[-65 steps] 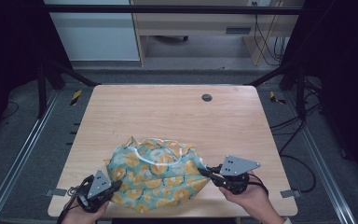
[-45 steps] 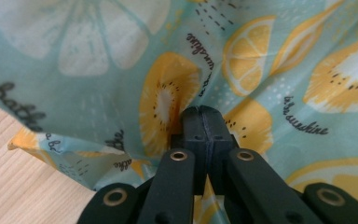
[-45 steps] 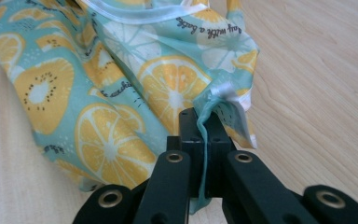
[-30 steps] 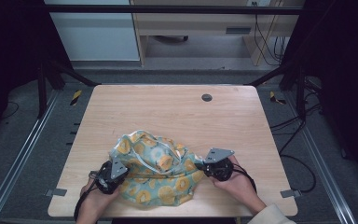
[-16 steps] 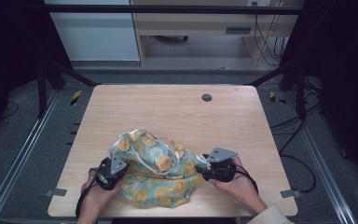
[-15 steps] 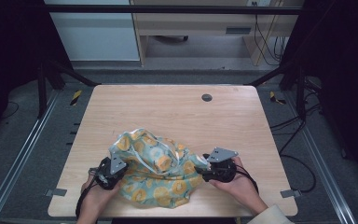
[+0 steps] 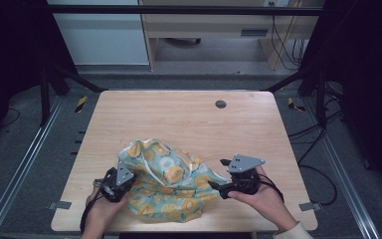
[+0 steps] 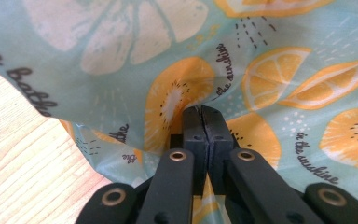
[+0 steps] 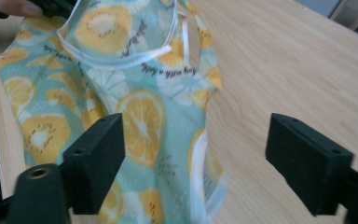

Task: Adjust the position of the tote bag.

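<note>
A light-green cloth printed with orange slices [image 7: 166, 184] lies crumpled on the near half of the wooden table [image 7: 179, 119]. My left gripper [image 7: 115, 185] sits at the cloth's left edge, and its jaws are shut on a fold of the cloth [image 8: 200, 79]. To the right of the cloth my right gripper [image 7: 218, 175] hovers above the table. Its jaws have just been opening and now stand wide apart, with the cloth [image 9: 135, 112] lying below them and untouched by the pads [image 9: 98, 154].
A round dark grommet [image 7: 221, 104] sits in the table's far right part. Metal frame rails run along both sides of the table, and cables lie on the floor at the right. A cabinet stands beyond the far edge.
The right gripper has let go of the cloth's right edge, opened and lifted a little. The cloth's right side has dropped onto the table. The left gripper has kept still.
</note>
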The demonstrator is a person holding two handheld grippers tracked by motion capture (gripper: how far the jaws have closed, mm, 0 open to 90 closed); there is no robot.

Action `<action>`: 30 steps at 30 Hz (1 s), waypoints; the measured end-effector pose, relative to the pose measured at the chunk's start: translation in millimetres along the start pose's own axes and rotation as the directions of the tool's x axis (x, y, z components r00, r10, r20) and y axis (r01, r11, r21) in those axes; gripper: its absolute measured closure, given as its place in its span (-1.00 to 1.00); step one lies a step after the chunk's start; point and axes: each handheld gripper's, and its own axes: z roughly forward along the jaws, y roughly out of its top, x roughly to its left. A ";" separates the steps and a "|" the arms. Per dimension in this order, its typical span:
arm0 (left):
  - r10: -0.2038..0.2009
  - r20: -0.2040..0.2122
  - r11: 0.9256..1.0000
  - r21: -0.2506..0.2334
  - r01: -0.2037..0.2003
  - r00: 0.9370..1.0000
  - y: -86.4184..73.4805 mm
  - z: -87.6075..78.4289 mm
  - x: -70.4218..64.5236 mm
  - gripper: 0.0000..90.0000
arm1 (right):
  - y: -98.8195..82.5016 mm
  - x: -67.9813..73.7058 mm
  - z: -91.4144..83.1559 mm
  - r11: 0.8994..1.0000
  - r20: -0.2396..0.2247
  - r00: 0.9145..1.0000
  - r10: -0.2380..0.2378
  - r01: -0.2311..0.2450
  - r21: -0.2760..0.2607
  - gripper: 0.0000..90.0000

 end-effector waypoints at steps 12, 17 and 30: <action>-0.003 0.013 1.000 0.004 0.003 1.000 -0.6 -1.9 0.0 0.99 | 59.9 -23.8 47.6 0.997 -0.016 0.999 -0.041 0.042 0.059 0.26; -0.004 0.016 1.000 0.003 0.004 1.000 -0.5 -2.6 0.3 0.99 | 70.1 -32.5 69.9 0.995 -0.050 0.998 -0.030 0.035 0.092 0.30; -0.003 0.018 1.000 0.007 0.003 1.000 -0.3 -1.7 -1.1 0.99 | 64.0 -27.8 88.9 0.992 -0.093 0.996 0.005 0.007 0.128 0.27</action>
